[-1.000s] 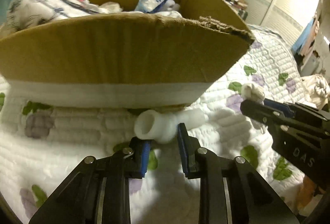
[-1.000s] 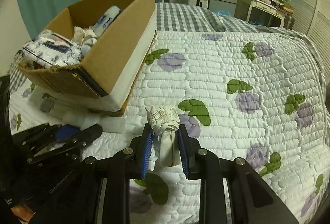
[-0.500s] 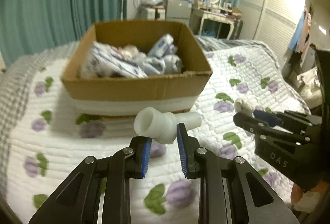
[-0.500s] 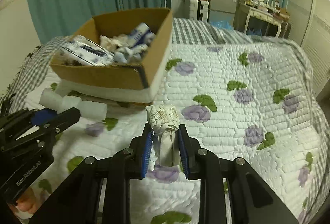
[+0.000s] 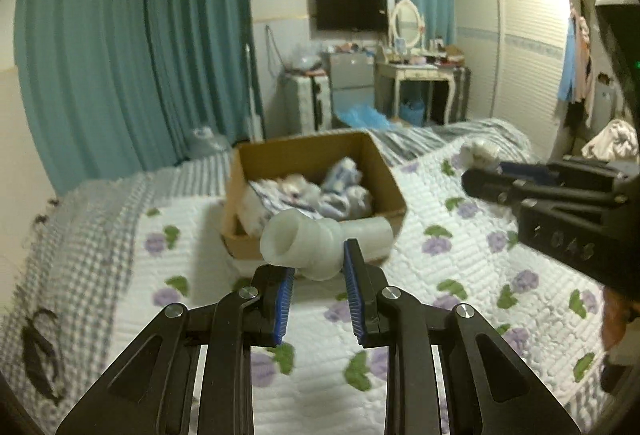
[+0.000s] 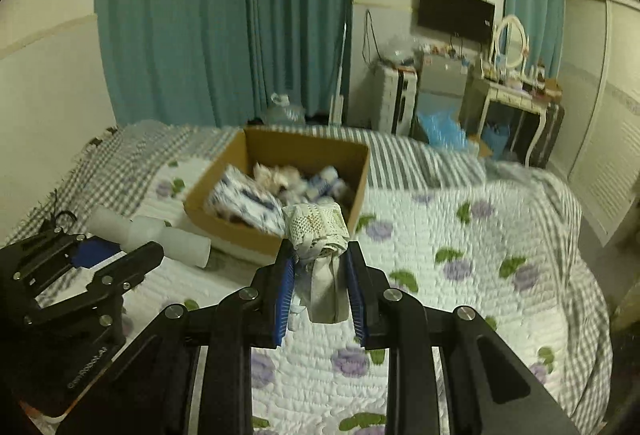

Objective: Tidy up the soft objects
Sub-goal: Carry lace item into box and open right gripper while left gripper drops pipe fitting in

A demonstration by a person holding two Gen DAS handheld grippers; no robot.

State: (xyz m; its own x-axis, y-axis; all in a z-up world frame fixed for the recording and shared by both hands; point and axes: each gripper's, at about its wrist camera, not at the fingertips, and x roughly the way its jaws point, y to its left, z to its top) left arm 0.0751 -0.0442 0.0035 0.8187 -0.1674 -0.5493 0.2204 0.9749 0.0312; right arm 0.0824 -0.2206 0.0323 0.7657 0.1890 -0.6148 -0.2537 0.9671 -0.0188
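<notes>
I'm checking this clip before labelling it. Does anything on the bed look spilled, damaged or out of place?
Nothing stands out. The cardboard box sits upright on the quilt with soft items inside, none spilled. The left gripper holds a white foam piece, the right gripper a rolled cloth bundle, both lifted above the bed.

Long teal curtains [image 6: 224, 19] hang against cream walls beside a black wall-mounted television [image 6: 456, 12], a white dressing table with oval mirror [image 6: 510, 91], a white slatted wardrobe [image 5: 520, 39], and a bed under a white floral quilt [image 6: 460, 275].
</notes>
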